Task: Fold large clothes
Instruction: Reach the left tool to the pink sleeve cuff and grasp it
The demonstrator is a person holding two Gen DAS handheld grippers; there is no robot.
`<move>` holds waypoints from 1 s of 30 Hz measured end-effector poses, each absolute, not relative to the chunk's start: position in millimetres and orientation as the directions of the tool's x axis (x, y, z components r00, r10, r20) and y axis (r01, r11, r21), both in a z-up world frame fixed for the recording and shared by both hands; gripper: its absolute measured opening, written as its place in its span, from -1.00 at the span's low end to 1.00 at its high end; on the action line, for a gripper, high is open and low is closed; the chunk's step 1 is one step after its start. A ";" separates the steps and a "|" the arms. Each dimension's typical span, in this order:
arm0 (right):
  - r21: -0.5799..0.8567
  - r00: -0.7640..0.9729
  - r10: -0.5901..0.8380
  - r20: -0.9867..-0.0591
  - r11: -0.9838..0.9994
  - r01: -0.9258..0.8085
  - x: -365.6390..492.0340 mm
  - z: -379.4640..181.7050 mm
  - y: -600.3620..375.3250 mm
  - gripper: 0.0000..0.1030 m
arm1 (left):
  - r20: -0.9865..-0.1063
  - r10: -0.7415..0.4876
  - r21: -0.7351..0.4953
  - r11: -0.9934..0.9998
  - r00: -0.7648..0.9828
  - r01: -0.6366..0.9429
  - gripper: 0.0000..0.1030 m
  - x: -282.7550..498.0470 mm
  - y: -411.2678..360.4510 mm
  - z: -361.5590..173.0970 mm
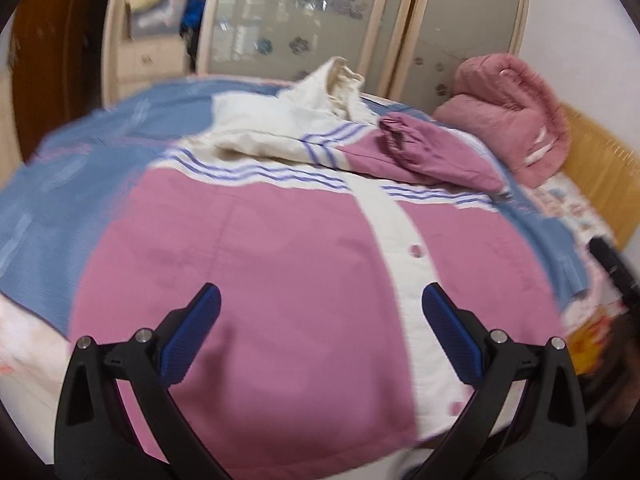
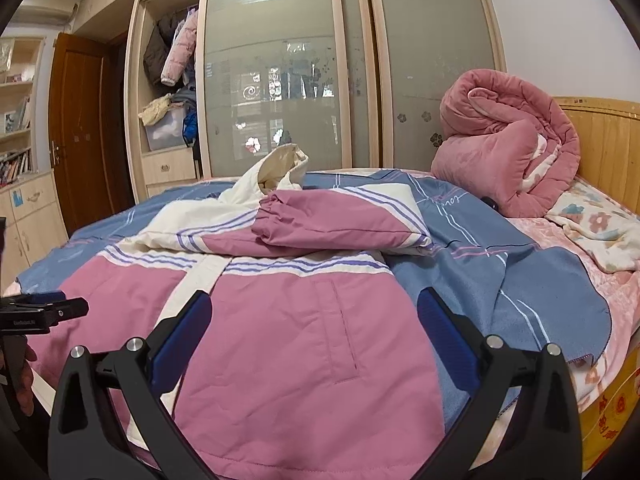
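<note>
A pink and cream jacket (image 1: pixel 280 264) with thin blue stripes lies front-up on the bed, its white button placket (image 1: pixel 404 248) running down the middle. Both sleeves are folded across the chest; the pink cuffed sleeve (image 2: pixel 320 220) lies on top, the cream hood (image 2: pixel 280 168) stands up behind. My left gripper (image 1: pixel 320 320) hovers open over the jacket's lower front, nothing between its blue pads. My right gripper (image 2: pixel 314 328) is open too, above the jacket's right panel near the pocket seam (image 2: pixel 344 336). The left gripper's tip (image 2: pixel 48 312) shows at the left edge of the right wrist view.
A blue striped blanket (image 2: pixel 500 280) covers the bed under the jacket. A rolled pink quilt (image 2: pixel 504 140) sits by the wooden headboard (image 2: pixel 600 152) at the right. A floral sheet (image 2: pixel 600 220) lies beside it. Wardrobe sliding doors (image 2: pixel 280 72) and a brown door (image 2: pixel 80 120) stand behind.
</note>
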State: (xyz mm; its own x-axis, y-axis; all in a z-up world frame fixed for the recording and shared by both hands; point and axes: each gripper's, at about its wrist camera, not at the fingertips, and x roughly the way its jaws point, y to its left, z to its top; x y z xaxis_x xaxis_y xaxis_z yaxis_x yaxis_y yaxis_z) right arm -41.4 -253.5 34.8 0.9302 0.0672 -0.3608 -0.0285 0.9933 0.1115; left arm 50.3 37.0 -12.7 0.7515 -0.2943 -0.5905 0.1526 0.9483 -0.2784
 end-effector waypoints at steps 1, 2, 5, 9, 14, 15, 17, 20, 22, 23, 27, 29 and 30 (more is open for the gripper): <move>0.118 0.932 0.069 -0.357 0.993 -0.028 -42.4 35.5 -255.3 0.97 | -0.585 -0.338 -0.331 0.929 0.737 0.163 0.96 54.3 39.8 -11.5; 0.130 0.933 0.073 -0.351 0.991 -0.028 -43.4 36.7 -258.0 0.97 | -0.571 -0.391 -0.397 0.901 0.721 0.174 0.96 57.8 45.0 -8.9; 0.147 0.937 0.075 -0.342 0.989 -0.025 -44.3 38.8 -263.8 0.97 | -0.495 -0.563 -0.611 0.767 0.661 0.196 0.96 83.2 59.5 2.3; 0.204 0.939 0.086 -0.334 0.979 -0.017 -44.9 39.7 -277.3 0.97 | -0.488 -0.650 -0.687 0.698 0.583 0.203 0.96 129.1 45.1 17.3; 0.247 0.937 0.103 -0.334 0.969 -0.019 -43.6 39.7 -285.2 0.97 | -0.533 -0.633 -0.624 0.742 0.561 0.244 0.96 201.9 3.4 36.7; 0.254 0.937 0.110 -0.332 0.967 -0.023 -43.6 39.8 -285.8 0.97 | -0.547 -0.621 -0.608 0.756 0.561 0.244 0.96 214.7 -2.6 38.4; 0.260 0.936 0.115 -0.332 0.965 -0.027 -42.4 39.3 -286.4 0.97 | -0.584 -0.601 -0.579 0.780 0.546 0.239 0.96 246.8 -18.8 37.6; 0.277 0.935 0.124 -0.332 0.960 -0.028 -40.4 38.8 -290.4 0.97 | -0.636 -0.601 -0.555 0.792 0.484 0.254 0.96 293.9 -45.6 26.6; 0.286 0.936 0.125 -0.329 0.958 -0.027 -40.4 39.0 -292.9 0.97 | -0.686 -0.560 -0.501 0.827 0.464 0.258 0.96 322.8 -64.6 17.2; 0.283 0.938 0.117 -0.327 0.959 -0.020 -40.2 39.5 -294.0 0.97 | -0.703 -0.540 -0.482 0.840 0.463 0.249 0.96 334.6 -71.2 12.4; 0.281 0.937 0.109 -0.333 0.960 -0.012 -36.7 38.0 -297.9 0.97 | -0.719 -0.543 -0.488 0.839 0.435 0.241 0.95 368.5 -91.6 -2.2; 0.287 0.932 0.111 -0.345 0.958 -0.008 -34.6 36.1 -300.0 0.97 | -0.726 -0.542 -0.487 0.840 0.423 0.239 0.94 379.4 -100.5 -7.6; 0.289 0.931 0.110 -0.349 0.957 -0.005 -33.8 35.4 -301.3 0.97 | -0.726 -0.551 -0.491 0.834 0.411 0.252 0.94 384.5 -109.5 -8.7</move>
State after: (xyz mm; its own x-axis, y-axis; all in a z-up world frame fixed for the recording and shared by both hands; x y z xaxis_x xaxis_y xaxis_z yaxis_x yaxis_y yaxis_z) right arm -33.8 -301.3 35.4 0.9307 0.1102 -0.3487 -0.0051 0.9573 0.2890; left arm 384.5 -109.5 -8.7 0.4115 -0.5511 -0.7260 0.2517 0.8342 -0.4906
